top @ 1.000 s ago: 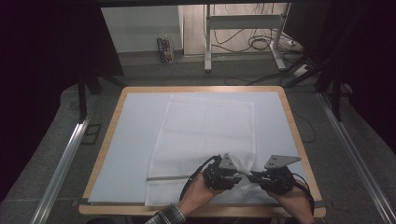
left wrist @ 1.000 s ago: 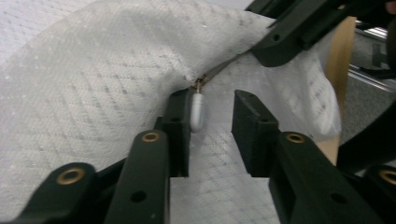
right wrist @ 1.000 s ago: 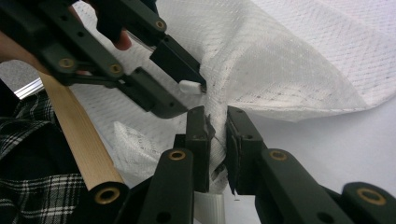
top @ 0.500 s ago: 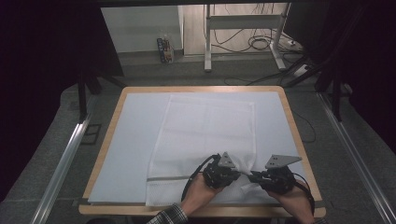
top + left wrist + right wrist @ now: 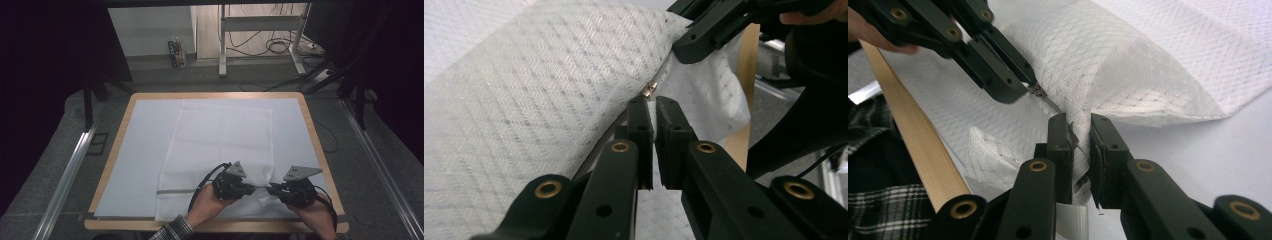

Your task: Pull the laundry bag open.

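A white mesh laundry bag point(image 5: 220, 135) lies flat on the table, its zipper along the near edge. My left gripper point(image 5: 252, 188) points right, and its jaws are shut at the small metal zipper slider point(image 5: 650, 90), pinching its pull. In the right gripper view the same slider point(image 5: 1037, 91) sits at the left gripper's tips point(image 5: 1020, 87). My right gripper point(image 5: 270, 189) faces it from the right, tips almost meeting. It is shut on the bag's zipper edge point(image 5: 1073, 137), with bunched mesh rising around its jaws point(image 5: 1079, 122).
The bag rests on a pale mat point(image 5: 145, 150) covering a wood-rimmed table point(image 5: 114, 150). The near wooden edge point(image 5: 913, 135) lies just behind both hands. A metal rail point(image 5: 65, 175) runs along the left, and a stand with cables point(image 5: 260, 35) is beyond the far edge.
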